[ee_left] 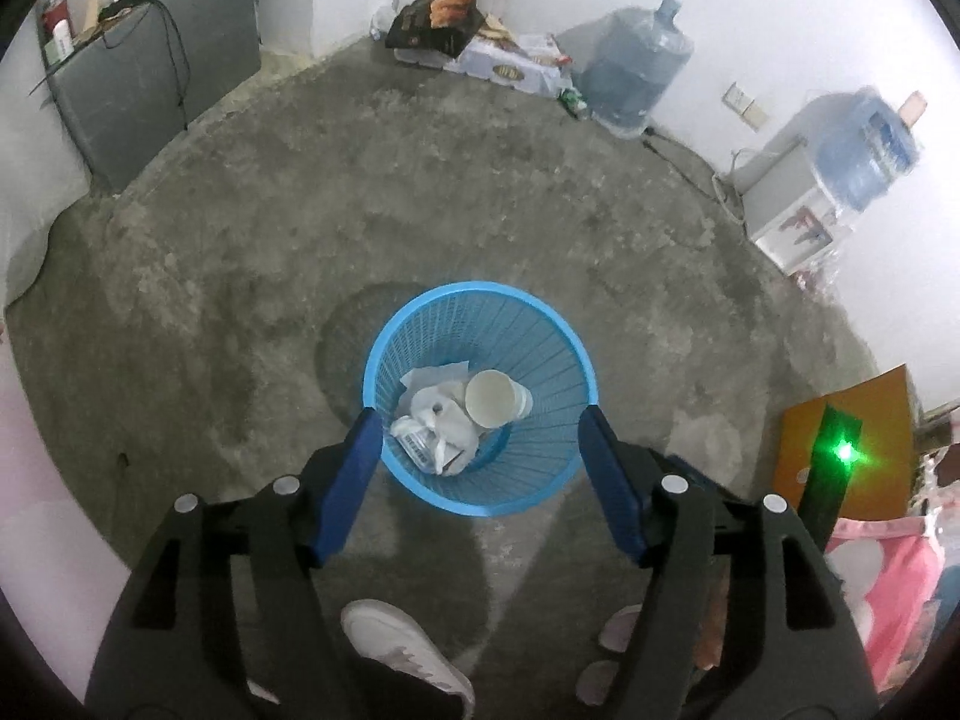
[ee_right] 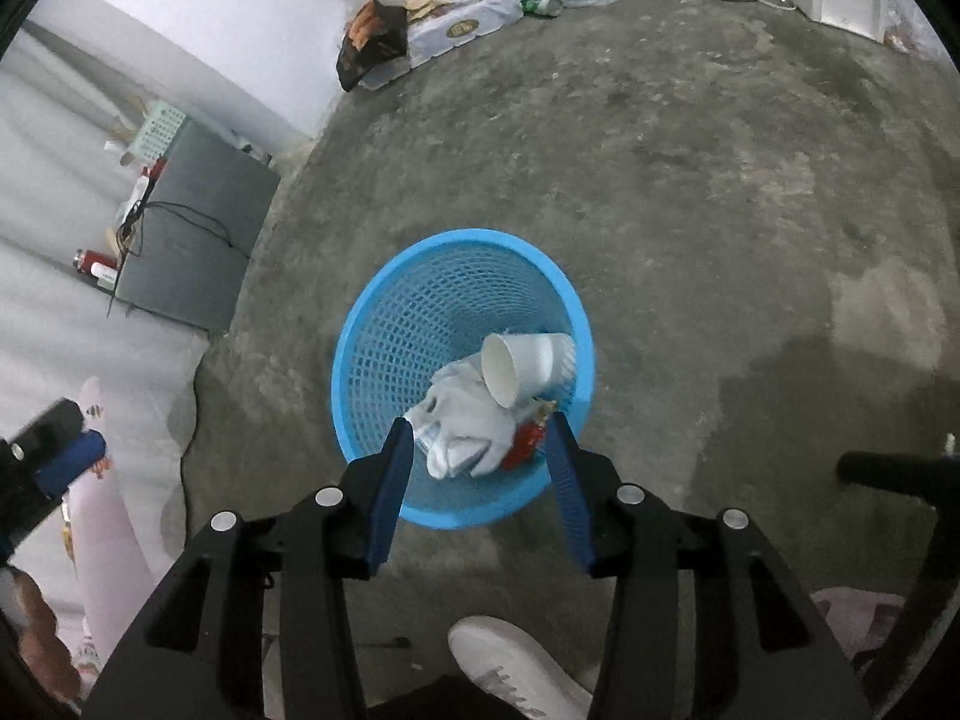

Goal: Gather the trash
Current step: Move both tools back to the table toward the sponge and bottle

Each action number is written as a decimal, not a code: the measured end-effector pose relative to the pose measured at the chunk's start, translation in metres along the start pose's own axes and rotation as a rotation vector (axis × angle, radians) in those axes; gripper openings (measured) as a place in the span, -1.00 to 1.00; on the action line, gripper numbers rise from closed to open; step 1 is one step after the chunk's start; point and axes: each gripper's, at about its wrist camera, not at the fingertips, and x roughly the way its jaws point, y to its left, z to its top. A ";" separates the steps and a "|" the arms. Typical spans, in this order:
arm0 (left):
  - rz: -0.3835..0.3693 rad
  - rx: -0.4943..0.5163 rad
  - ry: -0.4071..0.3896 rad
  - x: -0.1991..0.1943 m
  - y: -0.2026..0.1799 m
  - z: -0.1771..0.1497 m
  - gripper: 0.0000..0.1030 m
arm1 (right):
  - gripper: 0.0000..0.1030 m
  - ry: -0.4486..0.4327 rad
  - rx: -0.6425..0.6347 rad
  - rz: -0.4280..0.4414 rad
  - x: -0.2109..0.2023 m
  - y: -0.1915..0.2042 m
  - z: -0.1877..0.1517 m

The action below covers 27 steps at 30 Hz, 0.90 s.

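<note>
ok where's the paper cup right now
The paper cup lies on its side inside the blue basket, resting on crumpled white trash, just ahead of both open grippers in both wrist views.

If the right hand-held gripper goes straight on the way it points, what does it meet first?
Probably the crumpled white paper lying in the round blue plastic mesh basket, beside the white paper cup; depth is unclear.
</note>
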 end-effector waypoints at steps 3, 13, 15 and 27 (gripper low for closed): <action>-0.017 -0.014 -0.027 -0.027 0.002 -0.007 0.28 | 0.04 -0.014 0.000 -0.004 -0.021 -0.004 -0.010; -0.039 -0.040 -0.208 -0.162 0.015 -0.065 0.47 | 0.53 -0.090 -0.153 0.043 -0.102 0.040 -0.043; -0.050 -0.060 -0.271 -0.193 0.020 -0.083 0.51 | 0.58 -0.119 -0.216 0.056 -0.120 0.061 -0.051; 0.037 -0.227 -0.503 -0.321 0.101 -0.220 0.61 | 0.59 -0.107 -0.550 0.260 -0.186 0.170 -0.113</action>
